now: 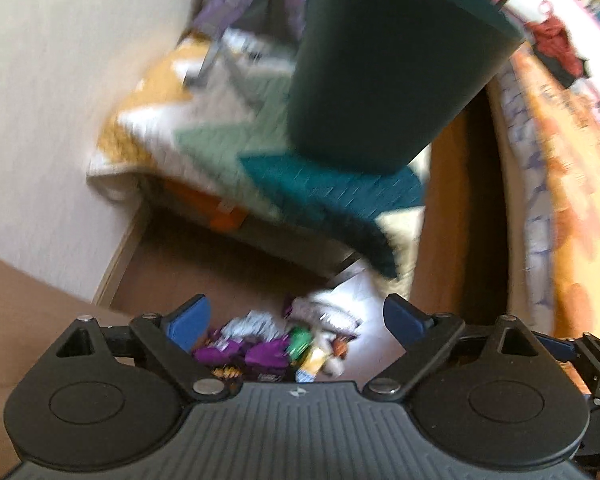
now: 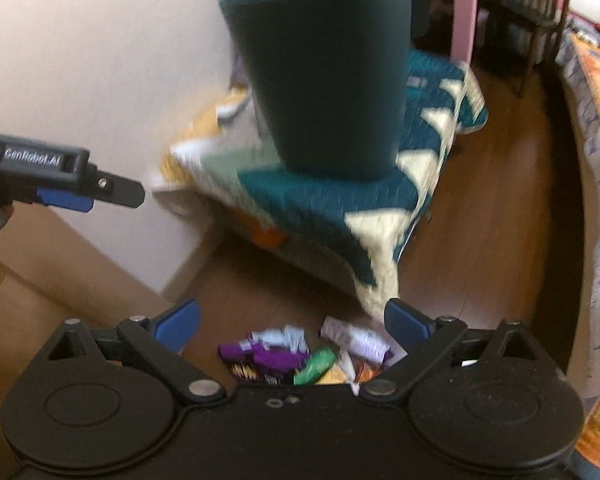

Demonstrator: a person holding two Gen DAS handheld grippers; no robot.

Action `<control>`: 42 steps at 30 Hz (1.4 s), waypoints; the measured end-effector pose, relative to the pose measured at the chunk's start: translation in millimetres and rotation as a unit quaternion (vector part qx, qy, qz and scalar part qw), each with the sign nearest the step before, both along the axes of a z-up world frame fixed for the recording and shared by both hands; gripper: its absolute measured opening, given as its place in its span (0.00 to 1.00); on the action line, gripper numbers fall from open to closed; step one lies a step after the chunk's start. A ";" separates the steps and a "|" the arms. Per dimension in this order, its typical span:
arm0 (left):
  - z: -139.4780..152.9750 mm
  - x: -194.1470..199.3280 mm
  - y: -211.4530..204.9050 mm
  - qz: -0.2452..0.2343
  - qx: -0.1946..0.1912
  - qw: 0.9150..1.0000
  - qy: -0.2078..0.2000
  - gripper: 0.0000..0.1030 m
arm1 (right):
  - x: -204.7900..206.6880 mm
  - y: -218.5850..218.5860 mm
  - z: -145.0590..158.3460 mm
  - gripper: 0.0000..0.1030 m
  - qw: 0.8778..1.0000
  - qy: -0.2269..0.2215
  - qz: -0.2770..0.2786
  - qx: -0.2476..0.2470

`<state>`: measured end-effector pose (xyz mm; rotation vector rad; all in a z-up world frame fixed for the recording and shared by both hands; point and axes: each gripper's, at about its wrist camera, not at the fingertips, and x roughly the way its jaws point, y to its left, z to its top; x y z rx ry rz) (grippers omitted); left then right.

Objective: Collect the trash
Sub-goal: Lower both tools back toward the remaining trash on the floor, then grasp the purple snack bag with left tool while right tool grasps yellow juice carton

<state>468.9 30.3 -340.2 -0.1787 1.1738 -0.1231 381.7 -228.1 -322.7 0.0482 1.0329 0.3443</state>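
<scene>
Both grippers, left gripper (image 1: 296,316) and right gripper (image 2: 292,320), hang with jaws spread wide and empty above crumpled wrappers (image 2: 300,356) heaped on the wooden floor (image 2: 480,260), near the quilt's (image 2: 340,200) edge where a dark bin (image 2: 324,80) stands.

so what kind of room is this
Probably a bedroom or a child's room: a patchwork quilt over low furniture, a wood floor, and pink furniture at the back.

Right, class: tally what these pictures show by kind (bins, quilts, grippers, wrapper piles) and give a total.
Bin: 1
Quilt: 1
Grippers: 2, left gripper and right gripper
Wrapper pile: 1, single wrappers too blurred to count
Total: 5
</scene>
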 end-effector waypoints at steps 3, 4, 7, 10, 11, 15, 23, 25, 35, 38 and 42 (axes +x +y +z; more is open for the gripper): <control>-50.9 5.0 -2.4 0.014 0.009 0.999 0.041 0.92 | 4.8 -0.2 -47.6 0.96 1.000 0.018 0.002 -0.006; -71.5 6.9 -2.1 0.023 0.010 0.998 0.056 0.92 | 4.6 -0.2 -62.0 0.96 1.000 0.020 0.003 -0.008; -125.8 12.2 1.1 0.050 0.016 0.994 0.092 0.92 | 9.3 2.0 -115.2 0.94 0.999 0.037 0.005 -0.019; -179.6 16.8 4.0 0.073 0.026 0.989 0.125 0.92 | 12.4 5.6 -170.4 0.90 0.998 0.060 -0.007 -0.025; -196.2 18.1 5.0 0.081 0.029 0.987 0.135 0.92 | 12.2 6.8 -187.4 0.90 0.997 0.066 -0.010 -0.026; -261.0 26.0 6.9 0.102 0.048 0.979 0.171 0.92 | 15.2 12.4 -257.8 0.84 0.994 0.103 -0.030 -0.026; -367.0 36.5 10.8 0.153 0.015 0.957 0.247 0.92 | 29.1 11.6 -375.1 0.79 0.979 0.177 -0.100 -0.023; -389.8 38.5 8.8 0.165 0.013 0.951 0.262 0.92 | 31.9 11.6 -397.4 0.78 0.976 0.189 -0.108 -0.020; -468.0 39.2 16.2 0.235 -0.023 0.919 0.316 0.91 | 47.5 28.3 -470.6 0.70 0.960 0.245 -0.134 -0.010; -479.2 39.1 16.4 0.237 -0.031 0.917 0.320 0.87 | 49.7 30.8 -485.6 0.67 0.956 0.256 -0.141 -0.009; -490.5 37.6 17.4 0.239 -0.037 0.913 0.329 0.68 | 52.4 31.2 -499.1 0.60 0.951 0.269 -0.155 -0.014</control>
